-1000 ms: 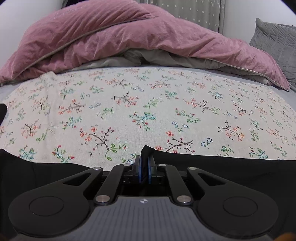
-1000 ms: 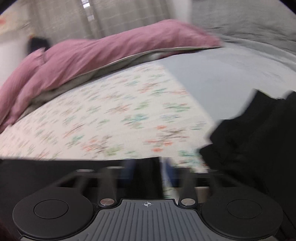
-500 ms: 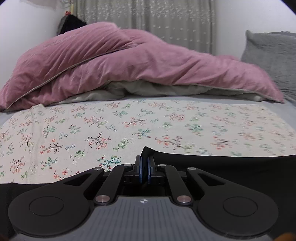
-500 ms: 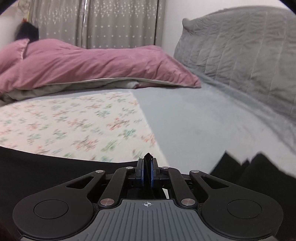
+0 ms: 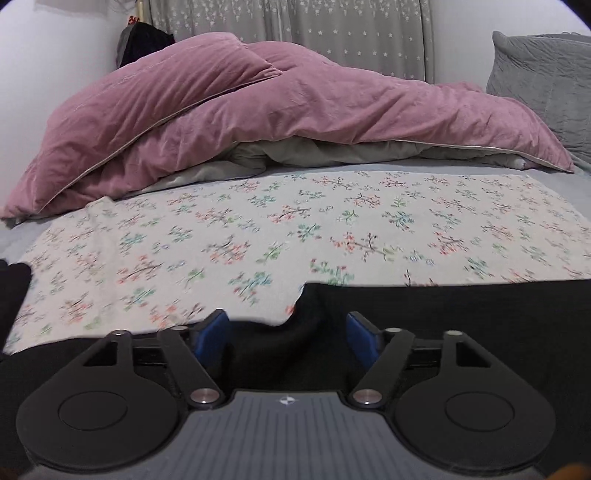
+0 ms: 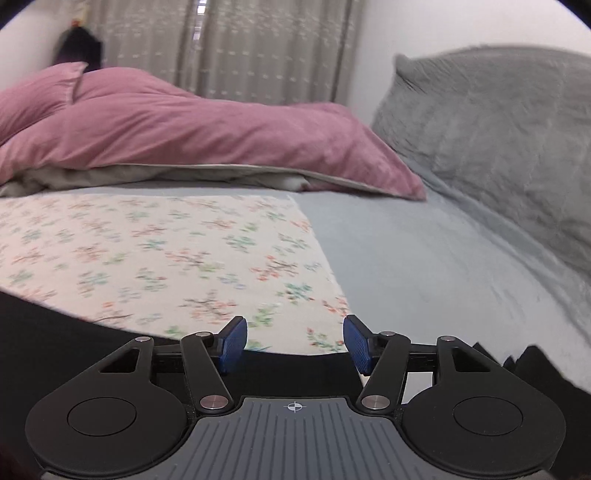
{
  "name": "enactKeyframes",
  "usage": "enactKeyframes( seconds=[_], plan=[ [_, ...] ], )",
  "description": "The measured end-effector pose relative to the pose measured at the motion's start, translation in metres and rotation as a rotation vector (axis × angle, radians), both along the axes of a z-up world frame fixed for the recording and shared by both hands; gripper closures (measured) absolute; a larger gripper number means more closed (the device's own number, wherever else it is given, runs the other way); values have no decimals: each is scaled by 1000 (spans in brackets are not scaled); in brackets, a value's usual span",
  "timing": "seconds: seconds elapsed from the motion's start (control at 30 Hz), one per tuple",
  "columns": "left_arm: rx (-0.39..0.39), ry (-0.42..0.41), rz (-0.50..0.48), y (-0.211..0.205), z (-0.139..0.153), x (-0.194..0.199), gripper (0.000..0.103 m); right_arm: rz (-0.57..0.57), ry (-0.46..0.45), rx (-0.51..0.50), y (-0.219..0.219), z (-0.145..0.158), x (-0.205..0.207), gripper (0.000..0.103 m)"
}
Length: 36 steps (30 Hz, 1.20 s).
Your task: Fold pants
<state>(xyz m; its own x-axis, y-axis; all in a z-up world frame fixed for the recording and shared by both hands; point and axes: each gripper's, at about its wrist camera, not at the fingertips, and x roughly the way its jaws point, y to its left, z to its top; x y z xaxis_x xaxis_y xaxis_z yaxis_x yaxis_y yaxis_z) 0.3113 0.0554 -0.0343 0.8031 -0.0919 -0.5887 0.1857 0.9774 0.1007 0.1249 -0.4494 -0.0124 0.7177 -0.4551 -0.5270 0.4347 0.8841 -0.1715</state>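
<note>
The black pants (image 5: pixel 461 314) lie across the near edge of a floral cloth (image 5: pixel 258 229) on the bed. My left gripper (image 5: pixel 287 326) is opening, its blue pads wide apart. A raised fold of the pants stands between them without touching either pad. In the right wrist view the pants (image 6: pixel 55 332) run along the bottom left, with another dark part at the lower right. My right gripper (image 6: pixel 295 338) is also opening just above the pants' edge, and nothing is pinched between its pads.
A pink duvet (image 5: pixel 295 103) is heaped along the far side of the bed, in front of a grey curtain (image 5: pixel 351 33). A grey quilted pillow (image 6: pixel 498 129) rises on the right. Grey sheet (image 6: pixel 424 258) lies to the right of the floral cloth (image 6: pixel 147 243).
Half a second ago both grippers were shut on the edge of the black pants. Now both sets of jaws stand apart and the fabric is let go. Both views have risen slightly.
</note>
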Motion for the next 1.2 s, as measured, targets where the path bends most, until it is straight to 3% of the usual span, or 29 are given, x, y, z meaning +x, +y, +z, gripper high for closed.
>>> enactKeyframes(
  seconds=[0.13, 0.37, 0.57, 0.63, 0.73, 0.8, 0.87, 1.0, 1.07, 1.2],
  plan=[
    [-19, 24, 35, 30, 14, -33, 2, 68, -24, 49, 37, 12, -19, 36],
    [-90, 39, 173, 112, 25, -79, 0, 200, -3, 47, 118, 15, -44, 28],
    [-189, 40, 317, 186, 25, -102, 0, 300, 12, 27, 191, 6, -55, 26],
    [-265, 50, 354, 211, 20, -107, 2, 325, 9, 26, 214, 2, -58, 24],
    [-384, 73, 407, 242, 12, -110, 14, 364, 9, 33, 246, -3, -61, 24],
    [-439, 92, 418, 256, 6, -112, 19, 393, 16, 36, 264, -8, -62, 24],
    [-477, 96, 406, 263, 0, -116, 31, 417, 21, 39, 282, -13, -63, 24],
    [-520, 160, 356, 262, -8, -112, 46, 474, 25, 33, 312, -23, -68, 24],
    [-522, 191, 335, 255, -13, -107, 58, 506, 26, 30, 324, -29, -69, 25],
    [-498, 206, 338, 247, -18, -102, 70, 592, 54, -16, 348, -38, -72, 28]
  ],
)
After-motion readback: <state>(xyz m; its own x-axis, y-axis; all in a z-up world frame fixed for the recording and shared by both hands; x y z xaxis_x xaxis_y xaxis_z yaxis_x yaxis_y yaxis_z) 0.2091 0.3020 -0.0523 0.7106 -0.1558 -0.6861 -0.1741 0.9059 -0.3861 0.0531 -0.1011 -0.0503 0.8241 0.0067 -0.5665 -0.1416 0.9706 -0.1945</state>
